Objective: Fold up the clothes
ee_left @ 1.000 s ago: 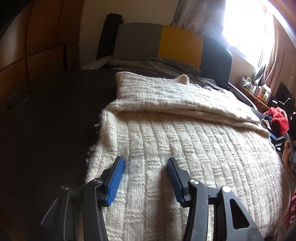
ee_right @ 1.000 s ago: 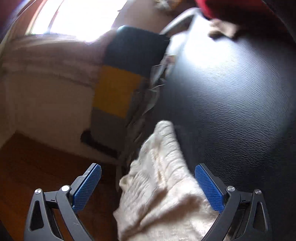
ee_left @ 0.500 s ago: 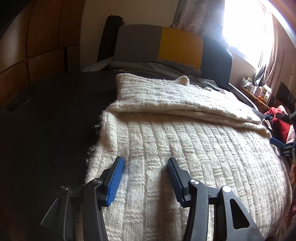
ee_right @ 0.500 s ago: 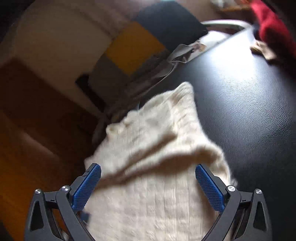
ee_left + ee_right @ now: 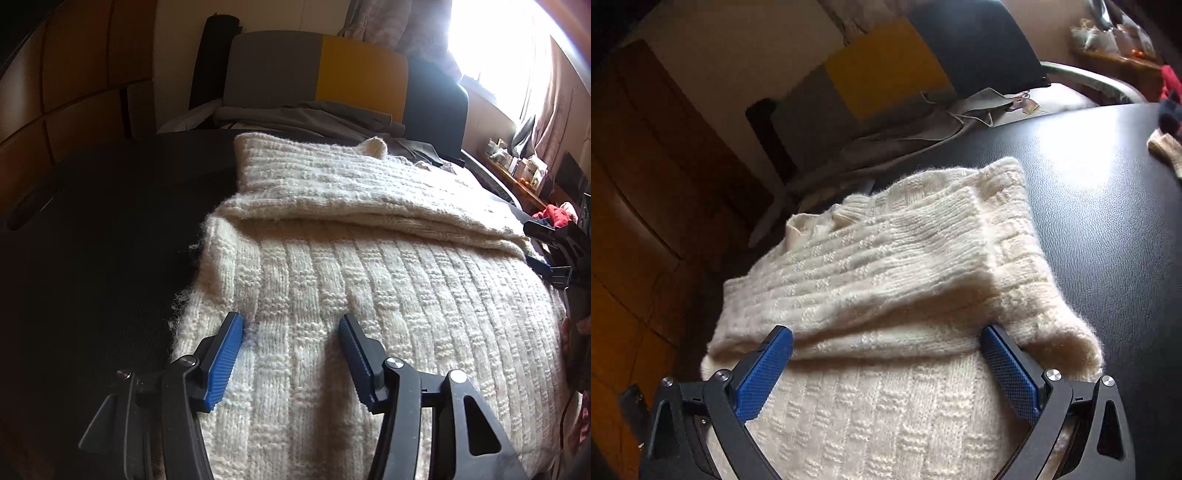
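Sweater (image 5: 369, 280), cream chunky knit, on bench (image 5: 103, 229): soft, bulky, limp. Take at near hem corners. Left gripper (image 5: 291, 354) opening, empty; right gripper (image 5: 886, 369) wide, empty.

Black table (image 5: 92, 258), leather-look top, glare on the window side. Behind its far edge a chair (image 5: 332, 77) with a backrest in grey, yellow and dark panels; grey cloth (image 5: 306, 118) heaped on the seat, reaching the table edge. Dark roll (image 5: 210, 62) upright against the cream wall (image 5: 177, 55), left of the chair. Wood panels (image 5: 74, 85) on the left wall. Bright window (image 5: 495, 48) with curtains (image 5: 561, 107) (blown out). Shelf (image 5: 517, 173) under it with small jars, too small to tell. Red cloth (image 5: 554, 214) at the far right. Beige piece (image 5: 1167, 151) on the table, cut off.
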